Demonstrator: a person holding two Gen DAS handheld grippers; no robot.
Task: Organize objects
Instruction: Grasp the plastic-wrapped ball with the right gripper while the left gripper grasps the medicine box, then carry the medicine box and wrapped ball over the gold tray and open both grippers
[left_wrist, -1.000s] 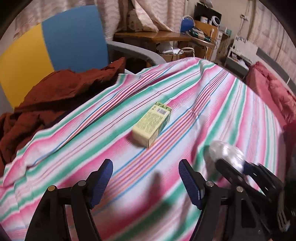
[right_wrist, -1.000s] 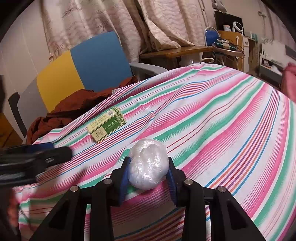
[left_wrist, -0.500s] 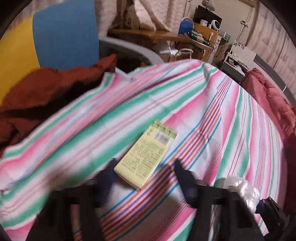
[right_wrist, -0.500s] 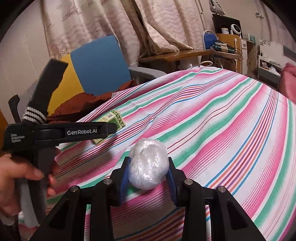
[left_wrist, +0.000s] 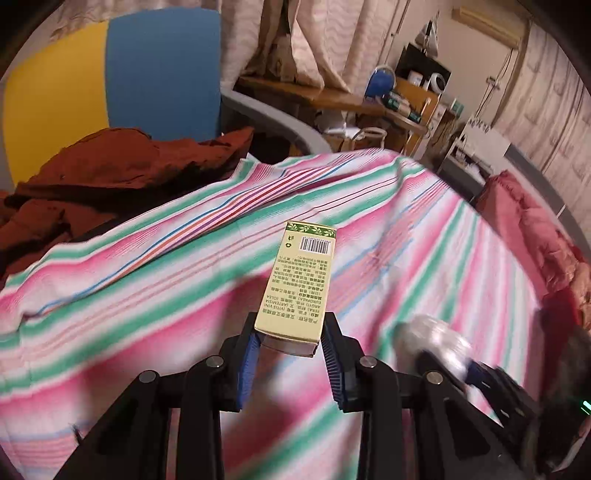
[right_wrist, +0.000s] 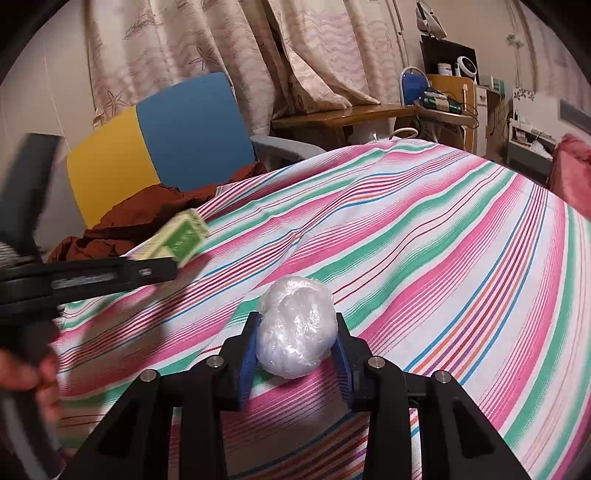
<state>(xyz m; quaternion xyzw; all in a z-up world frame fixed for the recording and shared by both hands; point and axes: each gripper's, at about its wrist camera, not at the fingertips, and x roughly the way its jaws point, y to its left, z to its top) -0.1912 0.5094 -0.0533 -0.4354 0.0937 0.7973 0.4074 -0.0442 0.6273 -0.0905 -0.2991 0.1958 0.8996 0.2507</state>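
A pale yellow and green carton (left_wrist: 301, 284) with a barcode stands out from between the blue pads of my left gripper (left_wrist: 290, 349), which is shut on its near end and holds it clear of the striped cloth (left_wrist: 147, 295). The right wrist view shows the same carton (right_wrist: 177, 240) blurred at the left, off the cloth. My right gripper (right_wrist: 295, 350) is shut on a crumpled ball of clear plastic wrap (right_wrist: 295, 328), just above the cloth (right_wrist: 443, 258). That wrap ball (left_wrist: 434, 341) also shows blurred at the lower right of the left wrist view.
A rust-red garment (left_wrist: 110, 173) lies heaped at the cloth's far left edge, before a blue and yellow chair (left_wrist: 110, 85). A red padded coat (left_wrist: 535, 229) lies at the right. A cluttered wooden desk (right_wrist: 351, 114) and curtains stand behind. A hand (right_wrist: 26, 376) grips the left tool.
My left gripper went forward over the carton, shut on it and lifted it off the cloth. The right gripper kept still with the wrap ball.
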